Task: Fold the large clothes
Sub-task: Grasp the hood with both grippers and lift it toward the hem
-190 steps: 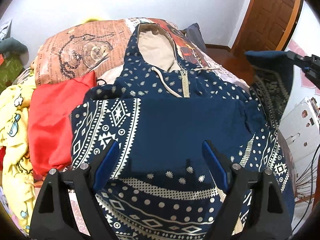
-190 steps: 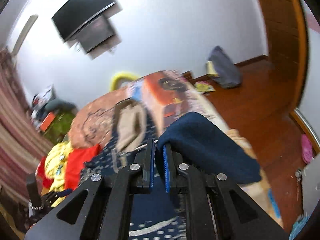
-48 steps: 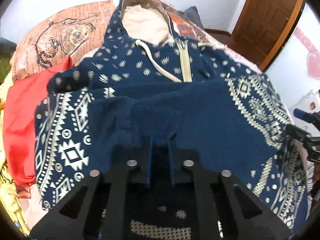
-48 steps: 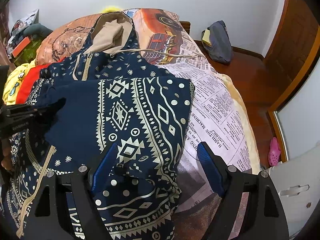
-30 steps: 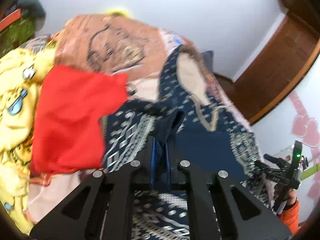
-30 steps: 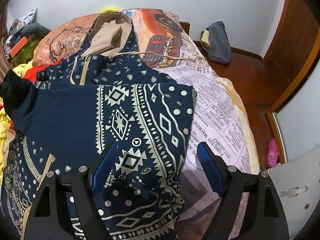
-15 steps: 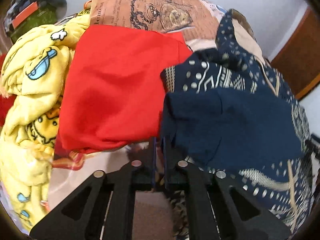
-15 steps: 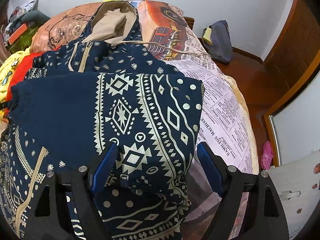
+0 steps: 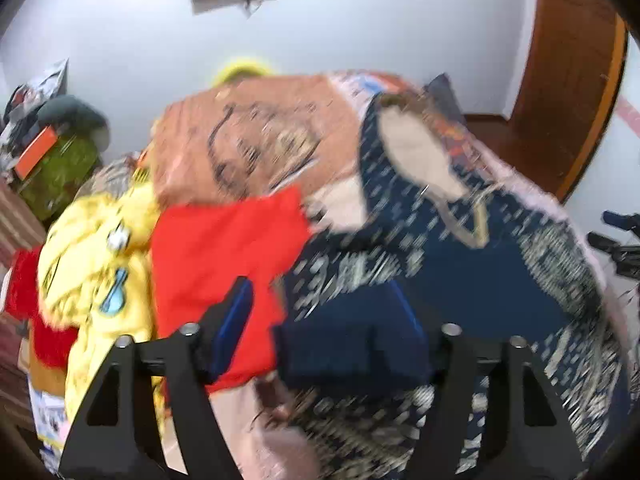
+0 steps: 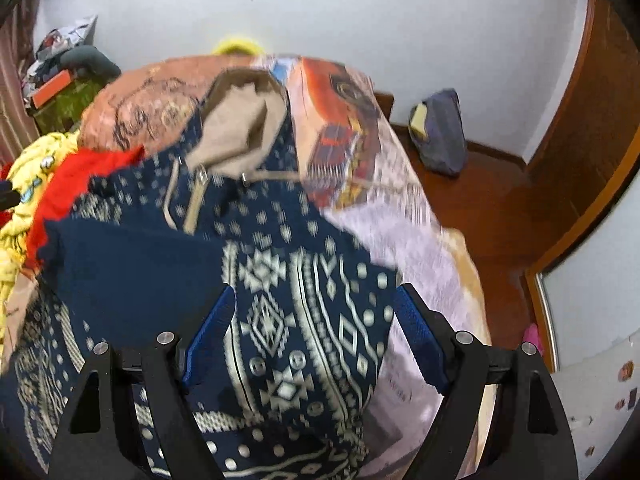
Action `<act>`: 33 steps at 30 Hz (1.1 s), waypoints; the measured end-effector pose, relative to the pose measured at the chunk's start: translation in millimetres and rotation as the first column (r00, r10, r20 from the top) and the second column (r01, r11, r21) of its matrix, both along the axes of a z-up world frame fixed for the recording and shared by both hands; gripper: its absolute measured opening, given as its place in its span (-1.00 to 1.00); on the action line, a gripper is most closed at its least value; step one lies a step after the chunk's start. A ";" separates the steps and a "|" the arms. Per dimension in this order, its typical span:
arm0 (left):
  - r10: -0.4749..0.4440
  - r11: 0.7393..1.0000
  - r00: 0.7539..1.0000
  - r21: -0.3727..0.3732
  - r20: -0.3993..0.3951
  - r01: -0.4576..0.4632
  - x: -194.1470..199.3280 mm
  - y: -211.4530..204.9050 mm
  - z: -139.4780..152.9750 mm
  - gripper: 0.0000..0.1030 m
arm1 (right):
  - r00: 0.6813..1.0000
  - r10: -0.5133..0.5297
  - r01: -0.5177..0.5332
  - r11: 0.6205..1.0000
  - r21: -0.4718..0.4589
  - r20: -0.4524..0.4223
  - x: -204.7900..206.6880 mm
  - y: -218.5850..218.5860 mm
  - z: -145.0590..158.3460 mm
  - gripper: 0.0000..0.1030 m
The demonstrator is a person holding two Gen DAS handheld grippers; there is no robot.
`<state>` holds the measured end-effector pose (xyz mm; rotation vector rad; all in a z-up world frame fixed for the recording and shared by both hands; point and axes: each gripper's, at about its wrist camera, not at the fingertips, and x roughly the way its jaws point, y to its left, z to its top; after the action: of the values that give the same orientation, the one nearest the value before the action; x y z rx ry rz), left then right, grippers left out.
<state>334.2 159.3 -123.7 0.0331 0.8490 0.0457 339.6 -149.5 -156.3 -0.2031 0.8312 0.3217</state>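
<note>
With jaws just opened: L gripper off hoodie.

A printed bedspread with a red locomotive covers the bed. Left of it lie a red garment and yellow cartoon-print cloth. Right of it, a dark bag sits on the wooden floor.

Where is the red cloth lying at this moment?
The red cloth lies on the bed at the left of the left wrist view, between the yellow printed garment and the navy patterned hoodie, whose left edge it touches.
</note>
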 end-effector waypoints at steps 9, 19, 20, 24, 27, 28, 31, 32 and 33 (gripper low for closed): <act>-0.061 0.997 0.998 -0.048 0.022 0.062 89.6 -45.4 17.1 0.67 | 0.998 0.051 -0.054 0.997 0.060 0.048 53.3 25.1 23.8 0.54; -0.020 0.985 0.985 -0.174 -0.169 -0.010 200.6 -43.0 -53.8 0.67 | 0.987 0.066 -0.046 0.990 0.136 -0.148 151.2 62.1 -19.8 0.54; -0.014 0.984 0.983 -0.178 -0.185 -0.019 208.0 -40.5 -61.8 0.67 | 0.983 0.063 -0.040 0.990 0.137 -0.170 158.8 64.9 -26.5 0.54; 0.024 0.980 0.970 -0.186 -0.244 -0.070 236.9 -36.0 -92.1 0.67 | 0.959 0.048 -0.005 0.988 0.152 -0.280 194.0 75.4 -60.3 0.54; 0.021 0.966 0.958 -0.242 -0.285 -0.093 252.9 -32.8 -111.6 0.67 | 0.939 0.032 0.024 0.987 0.158 -0.343 214.2 81.5 -83.5 0.54; 0.012 0.962 0.955 -0.258 -0.298 -0.092 257.3 -32.8 -116.7 0.67 | 0.934 0.027 0.026 0.989 0.142 -0.357 219.0 83.8 -89.1 0.54; 0.032 0.959 0.947 -0.257 -0.319 -0.119 268.2 -33.7 -131.3 0.67 | 0.929 -0.003 0.045 0.993 0.105 -0.369 229.0 86.5 -103.2 0.53; 0.037 0.953 0.948 -0.274 -0.316 -0.129 269.4 -32.2 -133.5 0.66 | 0.930 -0.005 0.051 0.992 0.116 -0.367 230.4 85.7 -104.8 0.51; 0.045 0.945 0.948 -0.296 -0.314 -0.143 270.2 -30.0 -134.9 0.58 | 0.930 -0.006 0.060 0.989 0.134 -0.367 231.4 83.8 -106.0 0.43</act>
<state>604.5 129.4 -258.6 -0.3103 1.1585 -0.0059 571.0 -65.7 -262.3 0.0085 1.1750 0.3928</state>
